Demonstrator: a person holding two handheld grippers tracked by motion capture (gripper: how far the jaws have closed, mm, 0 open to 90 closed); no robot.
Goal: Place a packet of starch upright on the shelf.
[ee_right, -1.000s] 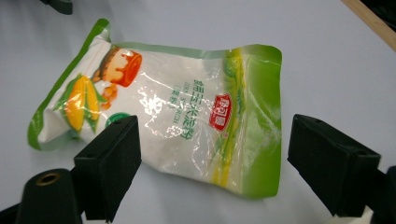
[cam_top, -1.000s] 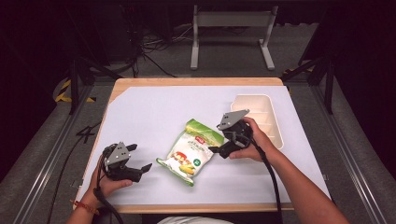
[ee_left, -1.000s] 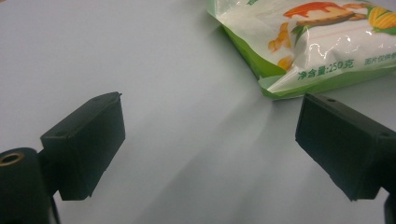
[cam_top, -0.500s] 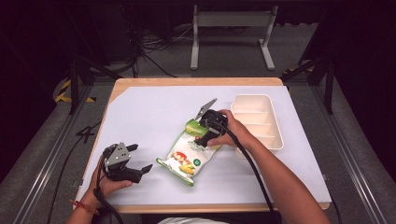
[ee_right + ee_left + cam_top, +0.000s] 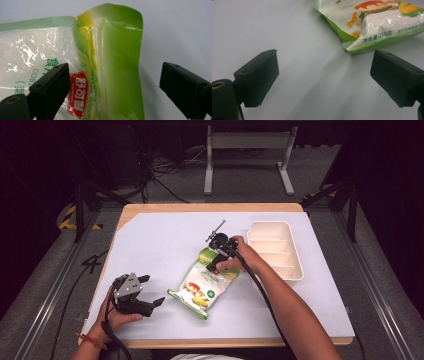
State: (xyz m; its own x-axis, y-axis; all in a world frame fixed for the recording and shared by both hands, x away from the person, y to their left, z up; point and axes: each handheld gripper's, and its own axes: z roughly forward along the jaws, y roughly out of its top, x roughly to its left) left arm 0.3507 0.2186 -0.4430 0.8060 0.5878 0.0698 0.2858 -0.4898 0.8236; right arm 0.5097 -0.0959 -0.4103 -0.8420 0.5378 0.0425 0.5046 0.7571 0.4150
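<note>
A snack bag (image 5: 202, 282) lies mid-worktop (image 5: 150, 240), with a divided tray (image 5: 277, 250) to its right. The right tool (image 5: 216, 262) sits over the bag's far end. The left tool (image 5: 145, 302) lies near the front edge, left of the bag.

A wooden counter (image 5: 165, 208) carries a pale lavender-white mat (image 5: 150, 250) that covers nearly all of its top. Beyond its far edge, on grey carpet, stands a grey metal stand (image 5: 248, 150) on two splayed feet, with black cables (image 5: 165, 172) tangled beside it. Yellow-and-black hazard tape (image 5: 67, 217) marks the floor at the left, by a metal rail (image 5: 47, 290).
</note>
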